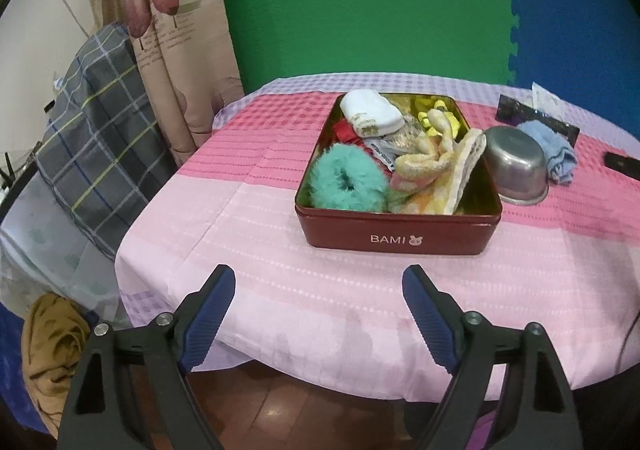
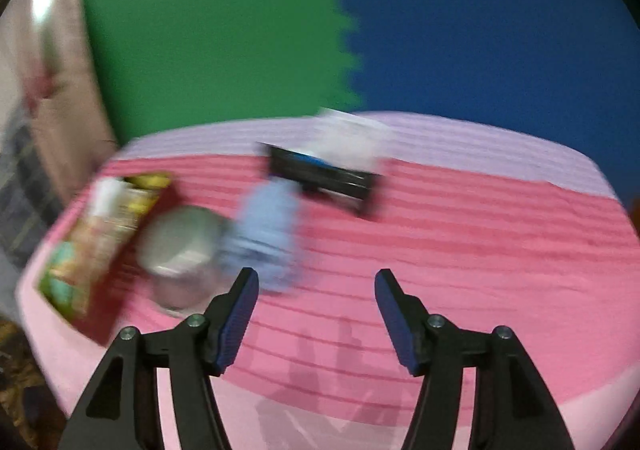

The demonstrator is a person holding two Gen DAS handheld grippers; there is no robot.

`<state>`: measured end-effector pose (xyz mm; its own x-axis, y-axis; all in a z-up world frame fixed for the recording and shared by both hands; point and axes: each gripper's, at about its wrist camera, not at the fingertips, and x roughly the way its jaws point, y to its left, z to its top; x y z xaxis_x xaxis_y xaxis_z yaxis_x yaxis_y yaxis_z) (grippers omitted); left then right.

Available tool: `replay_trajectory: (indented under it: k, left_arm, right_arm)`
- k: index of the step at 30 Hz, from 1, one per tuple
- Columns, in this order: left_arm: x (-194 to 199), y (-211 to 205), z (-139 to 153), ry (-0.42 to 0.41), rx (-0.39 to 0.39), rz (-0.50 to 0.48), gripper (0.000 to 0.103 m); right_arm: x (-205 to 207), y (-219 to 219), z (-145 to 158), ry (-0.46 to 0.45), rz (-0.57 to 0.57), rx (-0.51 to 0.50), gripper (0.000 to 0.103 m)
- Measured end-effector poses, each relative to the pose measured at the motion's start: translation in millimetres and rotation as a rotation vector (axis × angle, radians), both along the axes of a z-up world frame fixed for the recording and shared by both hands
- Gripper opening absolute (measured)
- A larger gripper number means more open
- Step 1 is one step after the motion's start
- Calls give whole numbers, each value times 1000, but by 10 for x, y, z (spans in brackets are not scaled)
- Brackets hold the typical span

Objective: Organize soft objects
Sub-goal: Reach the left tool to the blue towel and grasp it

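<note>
From your left wrist camera, your left gripper (image 1: 319, 292) hangs spread and empty over the near edge of the pink tablecloth (image 1: 248, 234), short of the red tin (image 1: 396, 238). The tin already holds a teal scrunchie (image 1: 346, 179), white socks (image 1: 372, 113) and a yellow towel (image 1: 436, 169). One soft thing is outside it: the blue cloth (image 1: 550, 149), lying behind the steel bowl (image 1: 516, 165), which sits upside down just right of the tin. A dark packet (image 1: 536, 115) lies beyond the cloth.

From your right wrist camera, everything but the tool is smeared by motion. Your right gripper (image 2: 316, 290) is spread wide with nothing between its jaws, and the blue cloth (image 2: 266, 234) sits just ahead of its left finger, beside the steel bowl (image 2: 180, 246). The cloth probably touches the bowl, though blur hides the contact.

Closing at this speed, you could clip the bowl and knock it against the tin, or pinch tablecloth along with the cloth.
</note>
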<state>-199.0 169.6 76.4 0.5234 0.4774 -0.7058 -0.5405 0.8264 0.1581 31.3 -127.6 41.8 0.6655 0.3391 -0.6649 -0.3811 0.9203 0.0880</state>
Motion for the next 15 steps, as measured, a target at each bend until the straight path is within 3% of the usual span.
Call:
replay_trajectory:
  k: [4,10,12,13,15]
  left_arm:
    - [34,-58,-28,27,33,-17,86]
    - [97,-166,-107,76,70,-52,88]
    - [117,-209,-140,91,80,-66,89]
    - [125,-225,-151,97,81,-74,89]
    - [139,-258,-169,105,78,-90,89]
  right_arm:
    - [243,-604,-177,-6,-170,-127,62]
    - [503,-1228,-474,43,-336,-280,62]
    - [512,-1368,-444,48,-347,-223,63]
    - [529,-1368,-451,50,-359,-228,70]
    - [579,-1360,-476,67,-372,-252,73]
